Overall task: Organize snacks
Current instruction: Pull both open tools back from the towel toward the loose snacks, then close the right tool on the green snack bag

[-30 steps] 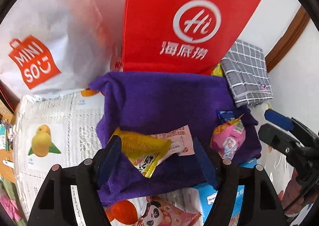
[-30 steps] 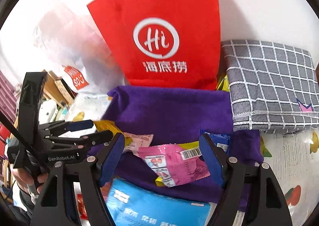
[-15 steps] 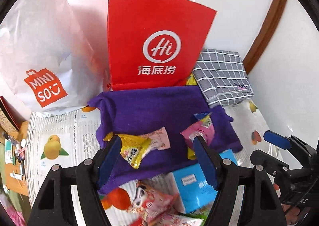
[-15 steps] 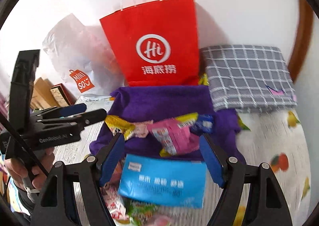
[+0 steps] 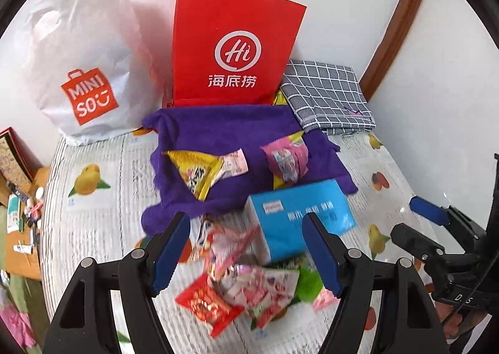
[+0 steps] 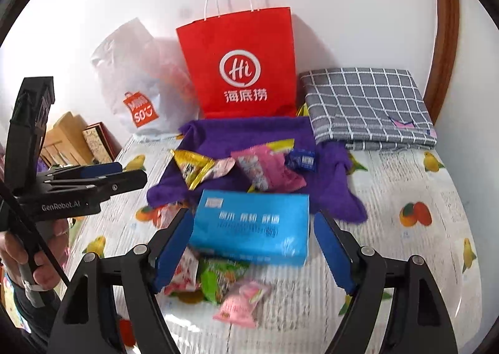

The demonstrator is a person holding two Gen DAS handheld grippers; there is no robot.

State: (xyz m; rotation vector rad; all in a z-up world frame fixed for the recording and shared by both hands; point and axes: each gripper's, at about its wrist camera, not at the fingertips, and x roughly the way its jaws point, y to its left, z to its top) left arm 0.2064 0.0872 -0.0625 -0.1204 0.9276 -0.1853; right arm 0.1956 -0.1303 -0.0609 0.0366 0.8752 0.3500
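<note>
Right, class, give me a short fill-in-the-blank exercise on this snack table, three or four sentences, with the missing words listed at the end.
1. The red paper bag stands upright behind the ____ towel.
2. The yellow snack packet lies on the towel, while the ____ box lies on the fruit-print tablecloth in front of it.
3. The folded cloth right of the red bag is grey with a white ____ pattern.
4. Both the left gripper and the right gripper hold ____.

Missing words: purple; blue; check; nothing

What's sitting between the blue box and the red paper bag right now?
The purple towel fills that stretch between the blue box and the red paper bag, with a yellow packet, a pink packet and a small blue packet on it. The right wrist view shows it best.
</note>
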